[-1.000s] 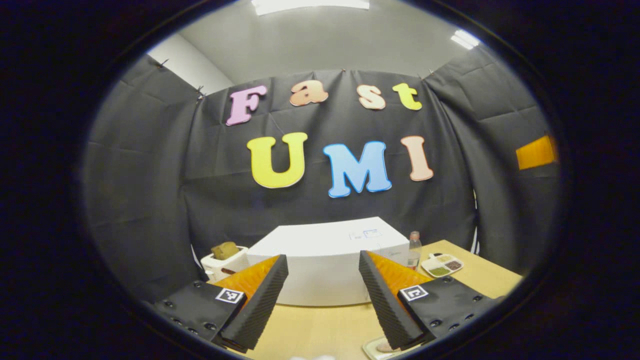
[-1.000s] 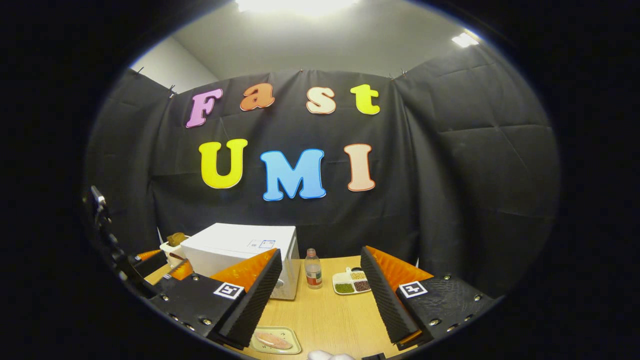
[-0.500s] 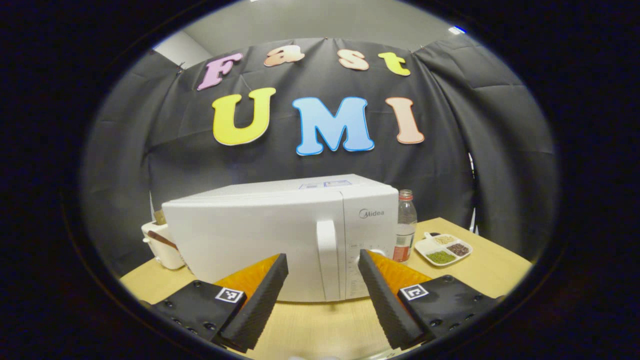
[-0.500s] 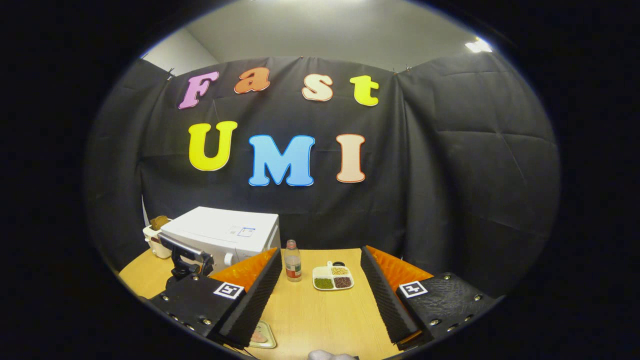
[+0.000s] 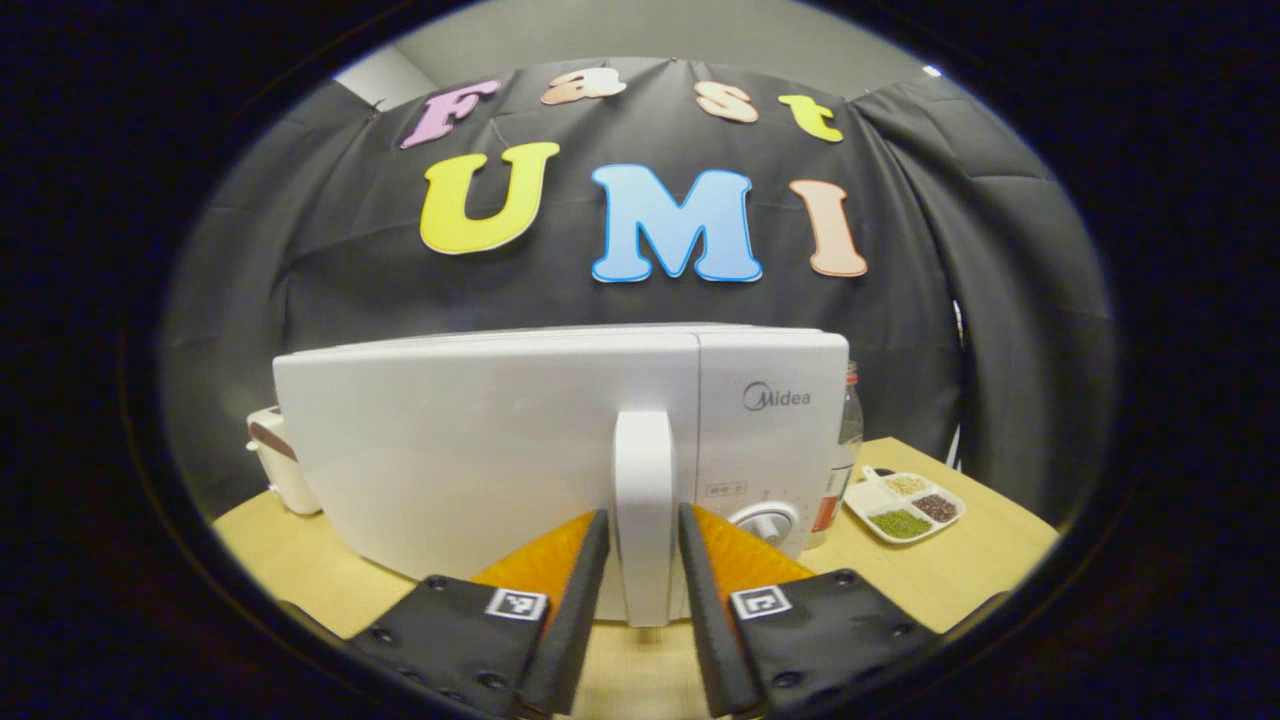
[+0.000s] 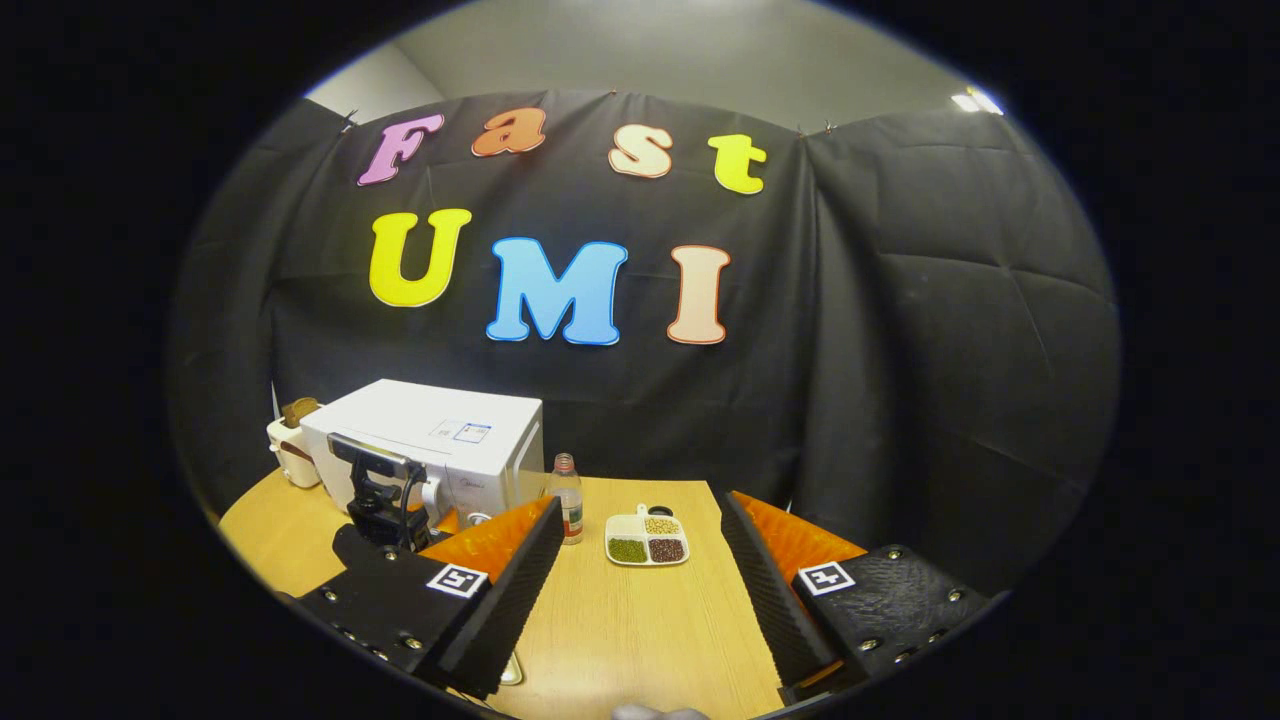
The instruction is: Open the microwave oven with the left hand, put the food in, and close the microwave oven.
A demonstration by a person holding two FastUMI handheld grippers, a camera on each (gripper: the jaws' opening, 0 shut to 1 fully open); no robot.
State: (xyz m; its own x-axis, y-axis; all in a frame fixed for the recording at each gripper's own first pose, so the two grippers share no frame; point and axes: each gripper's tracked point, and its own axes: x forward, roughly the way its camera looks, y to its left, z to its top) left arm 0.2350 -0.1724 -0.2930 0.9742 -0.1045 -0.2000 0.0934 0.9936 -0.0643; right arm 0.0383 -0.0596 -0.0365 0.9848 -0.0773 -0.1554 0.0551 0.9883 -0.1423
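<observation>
Two grippers in play. Left gripper sits at the microwave front, fingers straddling the vertical door handle, one on each side near its lower end. They look close against the handle, but I can't tell if both actually press on it. Door is closed. Control knob is just right of the right-hand finger.

Microwave stands on the wooden table, toward its left rear, against the black cloth wall. A white toaster is beside the microwave's left end. A bottle stands just beside its right end, partly hidden behind it. Beyond the bottle, a white divided dish holds green, dark and pale grains in separate compartments.

Right gripper hovers above the table well apart from the microwave, jaws spread wide, nothing between them. From the right gripper view the left gripper body is seen in front of the microwave door. A sliver of a plate peeks out under the right gripper's left finger; the food on it is hidden.
</observation>
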